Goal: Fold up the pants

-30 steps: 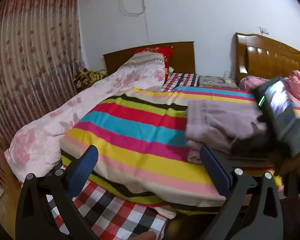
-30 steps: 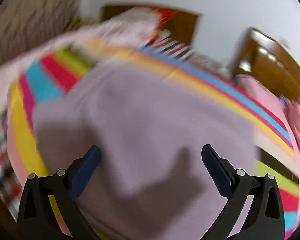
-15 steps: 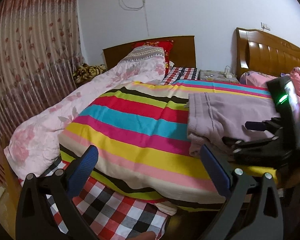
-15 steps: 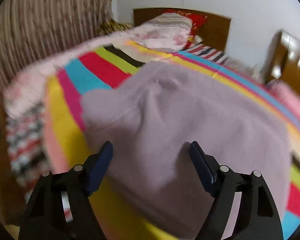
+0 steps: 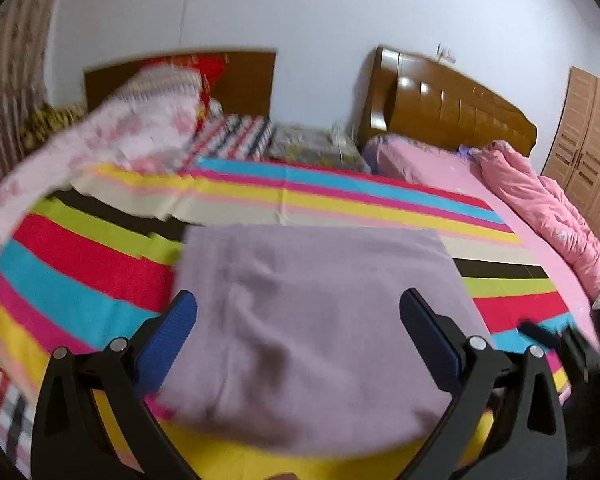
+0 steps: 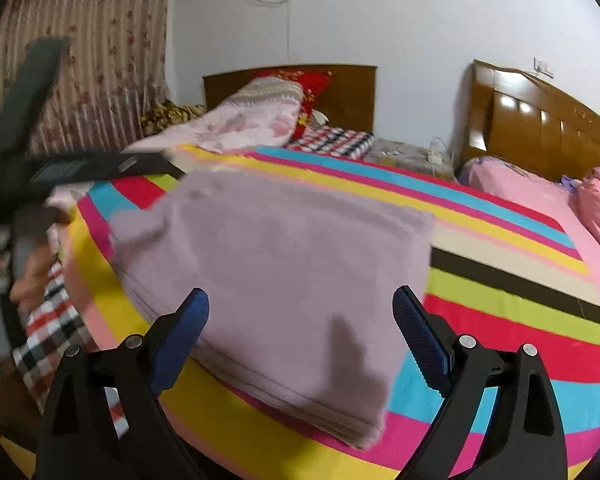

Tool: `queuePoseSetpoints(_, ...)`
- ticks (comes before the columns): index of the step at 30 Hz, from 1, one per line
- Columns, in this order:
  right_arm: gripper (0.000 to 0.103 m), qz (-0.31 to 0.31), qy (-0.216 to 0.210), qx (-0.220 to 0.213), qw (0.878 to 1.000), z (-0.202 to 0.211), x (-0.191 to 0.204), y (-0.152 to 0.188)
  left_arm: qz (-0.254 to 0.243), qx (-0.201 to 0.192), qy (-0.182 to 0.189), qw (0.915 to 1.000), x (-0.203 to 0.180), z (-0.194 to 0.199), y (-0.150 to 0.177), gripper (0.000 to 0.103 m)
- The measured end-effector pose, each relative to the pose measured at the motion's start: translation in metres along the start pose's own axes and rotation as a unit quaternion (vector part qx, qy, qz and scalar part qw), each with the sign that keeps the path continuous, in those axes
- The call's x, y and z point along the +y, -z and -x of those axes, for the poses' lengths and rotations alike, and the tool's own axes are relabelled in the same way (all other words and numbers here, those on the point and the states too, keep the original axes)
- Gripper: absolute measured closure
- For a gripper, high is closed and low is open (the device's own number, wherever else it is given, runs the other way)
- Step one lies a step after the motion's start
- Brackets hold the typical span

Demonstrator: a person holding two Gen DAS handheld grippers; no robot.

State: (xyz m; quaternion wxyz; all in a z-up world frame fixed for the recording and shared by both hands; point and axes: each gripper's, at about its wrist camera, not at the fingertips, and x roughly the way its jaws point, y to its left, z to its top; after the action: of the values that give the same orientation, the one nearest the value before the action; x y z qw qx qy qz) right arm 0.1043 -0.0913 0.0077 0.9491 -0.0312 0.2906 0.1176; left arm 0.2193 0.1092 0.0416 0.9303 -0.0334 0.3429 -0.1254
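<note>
The mauve pants (image 5: 320, 264) lie folded in a flat, thick rectangle on the striped bedspread (image 5: 340, 196), near its front edge. My left gripper (image 5: 298, 304) hovers open over the near part of the fold, with no cloth between its blue pads. In the right wrist view the same pants (image 6: 284, 248) fill the middle, their stacked layers showing at the left edge. The right gripper (image 6: 300, 300) hangs above them with its jaws opening and nothing pinched. The left gripper (image 6: 80, 168) is a dark blur at the left there; the right gripper (image 5: 556, 340) blurs at the right edge of the left view.
A pink floral quilt (image 5: 132, 140) is heaped at the bed's back left. A second bed with pink bedding (image 5: 540, 208) and a wooden headboard (image 5: 440, 104) stands to the right, a wardrobe (image 5: 588, 152) beyond it. A checked sheet (image 6: 48, 320) hangs off the front left corner; curtains (image 6: 100, 60) close the left.
The left gripper swung right, from over the bedspread's left part to over the pants. The right gripper drew back and right; its jaws narrowed, then widened again. The pants stayed put.
</note>
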Motion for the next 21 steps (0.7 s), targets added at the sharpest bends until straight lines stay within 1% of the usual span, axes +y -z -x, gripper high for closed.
queuePoseSetpoints(1,0.013,-0.002,0.0,0.005,1.0,-0.005,-0.002,0.004,0.003,0.015,0.002,0.9999,0.003,-0.011,0.001,0.002)
queuePoseSetpoints(2,0.013,-0.003,0.0,0.01,1.0,-0.009,-0.005,0.008,0.002,0.029,-0.008,0.9995,0.005,-0.02,0.004,0.002)
queuePoseSetpoints(3,0.013,-0.004,0.002,0.02,1.0,-0.016,-0.005,0.011,-0.002,0.048,-0.027,0.9985,0.009,-0.029,0.014,0.003)
queuePoseSetpoints(4,0.013,-0.003,0.011,0.044,0.999,-0.027,-0.007,0.016,-0.005,0.059,-0.036,0.9976,0.013,-0.033,0.023,0.004)
queuePoseSetpoints(5,0.011,-0.004,0.011,0.059,0.998,-0.036,-0.007,0.021,-0.013,0.07,-0.049,0.9963,0.017,-0.037,0.034,0.011)
queuePoseSetpoints(6,0.006,-0.011,0.006,0.062,0.998,-0.038,-0.011,0.027,-0.043,0.064,-0.08,0.9939,0.02,-0.038,0.048,0.013)
queuePoseSetpoints(7,0.005,-0.03,-0.003,0.066,0.997,-0.04,-0.018,0.031,-0.069,0.052,-0.093,0.9918,0.02,-0.037,0.058,0.012)
queuePoseSetpoints(8,0.005,-0.052,-0.02,0.074,0.996,-0.044,-0.025,0.035,-0.072,0.046,-0.088,0.9924,0.025,-0.036,0.065,0.011)
queuePoseSetpoints(10,0.005,-0.087,-0.045,0.077,0.992,-0.048,-0.036,0.041,-0.053,0.045,-0.074,0.9949,0.033,-0.033,0.066,0.011)
queuePoseSetpoints(11,0.005,-0.089,-0.041,0.073,0.992,-0.045,-0.036,0.042,-0.053,0.047,-0.075,0.9947,0.034,-0.032,0.066,0.01)
queuePoseSetpoints(12,0.005,-0.081,-0.027,0.063,0.994,-0.04,-0.032,0.04,-0.053,0.048,-0.08,0.9942,0.034,-0.034,0.065,0.007)
queuePoseSetpoints(14,0.005,-0.04,0.022,0.026,0.999,-0.025,-0.014,0.034,-0.042,0.046,-0.083,0.9946,0.036,-0.037,0.067,0.003)
queuePoseSetpoints(15,0.005,-0.029,0.042,0.007,0.999,-0.018,-0.006,0.031,-0.029,0.045,-0.076,0.9957,0.04,-0.037,0.068,0.001)
queuePoseSetpoints(16,0.005,-0.022,0.048,-0.018,0.998,-0.011,0.002,0.026,-0.009,0.05,-0.063,0.9967,0.047,-0.042,0.068,0.001)
queuePoseSetpoints(17,0.005,-0.017,0.032,-0.03,0.999,-0.008,0.008,0.023,0.027,0.058,-0.035,0.9973,0.059,-0.047,0.07,0.001)
queuePoseSetpoints(18,0.005,-0.011,0.015,-0.033,0.999,-0.008,0.013,0.02,0.037,0.051,-0.022,0.9978,0.064,-0.044,0.071,0.001)
queuePoseSetpoints(19,0.005,0.002,-0.003,-0.027,1.0,-0.013,0.021,0.019,0.02,0.051,-0.029,0.9981,0.061,-0.045,0.072,0.001)
queuePoseSetpoints(20,0.005,0.014,-0.018,-0.013,1.0,-0.021,0.029,0.02,0.022,0.048,-0.032,0.9981,0.061,-0.045,0.073,0.001)
queuePoseSetpoints(21,0.004,0.03,-0.048,0.019,0.998,-0.036,0.037,0.025,0.025,0.047,-0.035,0.998,0.06,-0.044,0.073,0.001)
